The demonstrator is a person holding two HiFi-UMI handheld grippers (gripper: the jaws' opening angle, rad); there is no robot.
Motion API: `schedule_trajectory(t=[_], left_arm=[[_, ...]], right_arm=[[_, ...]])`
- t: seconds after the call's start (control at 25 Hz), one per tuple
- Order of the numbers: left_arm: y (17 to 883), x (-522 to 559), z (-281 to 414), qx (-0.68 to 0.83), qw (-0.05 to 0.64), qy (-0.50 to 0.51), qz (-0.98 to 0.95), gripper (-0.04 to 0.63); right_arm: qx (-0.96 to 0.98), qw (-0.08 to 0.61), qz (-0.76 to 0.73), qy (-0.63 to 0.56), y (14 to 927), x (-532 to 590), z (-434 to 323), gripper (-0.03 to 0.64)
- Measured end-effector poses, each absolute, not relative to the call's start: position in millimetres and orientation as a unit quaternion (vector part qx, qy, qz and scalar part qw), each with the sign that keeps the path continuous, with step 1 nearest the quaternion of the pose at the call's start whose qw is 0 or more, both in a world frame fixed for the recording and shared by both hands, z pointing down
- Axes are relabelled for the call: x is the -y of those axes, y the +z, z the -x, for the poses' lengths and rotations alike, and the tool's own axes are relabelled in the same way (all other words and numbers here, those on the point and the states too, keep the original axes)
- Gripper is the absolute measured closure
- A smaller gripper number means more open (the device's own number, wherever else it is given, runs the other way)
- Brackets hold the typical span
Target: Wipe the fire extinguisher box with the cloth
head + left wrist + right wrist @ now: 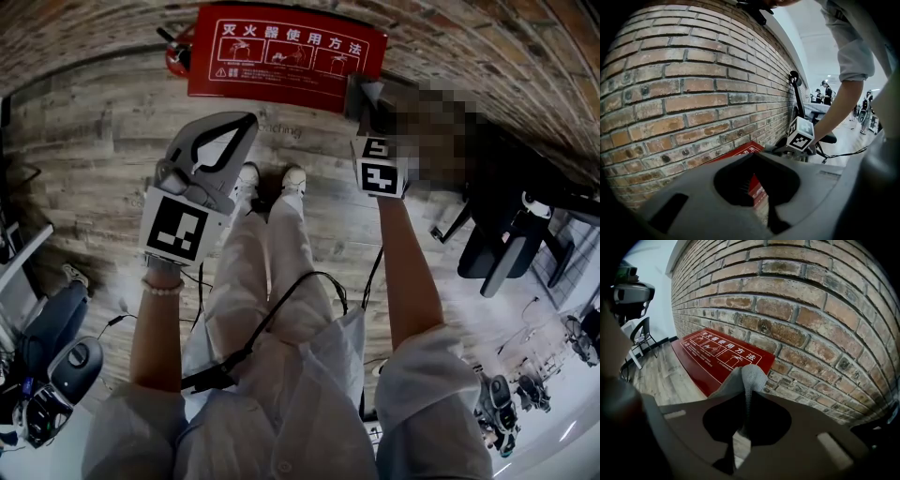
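Pinching only a fold of the cloth [749,376], the right gripper [366,103] may lose it rubbing the fire extinguisher box [281,56] — the left gripper [246,122] is closed, empty.

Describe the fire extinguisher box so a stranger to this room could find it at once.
Follow the brick wall down to the wood-plank floor. At its foot sits the fire extinguisher box, bright red against the brown brick and grey planks, its top printed with white Chinese characters and pictograms.
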State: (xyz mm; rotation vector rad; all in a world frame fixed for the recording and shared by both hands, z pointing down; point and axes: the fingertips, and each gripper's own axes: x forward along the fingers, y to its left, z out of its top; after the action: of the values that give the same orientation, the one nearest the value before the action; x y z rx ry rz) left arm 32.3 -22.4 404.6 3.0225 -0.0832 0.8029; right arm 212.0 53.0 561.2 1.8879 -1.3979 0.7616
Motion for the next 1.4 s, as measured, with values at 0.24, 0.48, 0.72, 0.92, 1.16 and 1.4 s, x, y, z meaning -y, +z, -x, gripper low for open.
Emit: schedule_trajectory(t=[0.24, 0.48, 0.72, 0.92, 1.16, 1.4], left_arm=[[385, 25, -29, 0.027, -0.001, 0.249, -0.968, 0.598], [348, 27, -26, 0.02, -0.015, 0.232, -0.972, 0.598], [313, 29, -16, 0.019, -0.029, 0.224, -0.974, 0.598], [278, 28, -8, 0.027, -0.03, 0.212, -0.976, 0.598], [231, 29, -1, 0.037, -0.035, 0.188, -0.981, 0.598], [194, 33, 7, 0.041, -0.053, 0.175, -0.982, 0.598]], right_arm=[[0.545, 0.309, -0.727, 0.279, 530, -47, -200, 0.592], [0.553, 0.289, -0.735, 0.266, 482, -46, -185, 0.592], [0.558, 0.277, -0.74, 0.253, 437, -48, -171, 0.592], [0.567, 0.271, -0.741, 0.235, 392, -54, -158, 0.592], [0.579, 0.262, -0.746, 0.199, 337, -55, -147, 0.592], [0.58, 0.243, -0.758, 0.171, 285, -55, -138, 0.592]])
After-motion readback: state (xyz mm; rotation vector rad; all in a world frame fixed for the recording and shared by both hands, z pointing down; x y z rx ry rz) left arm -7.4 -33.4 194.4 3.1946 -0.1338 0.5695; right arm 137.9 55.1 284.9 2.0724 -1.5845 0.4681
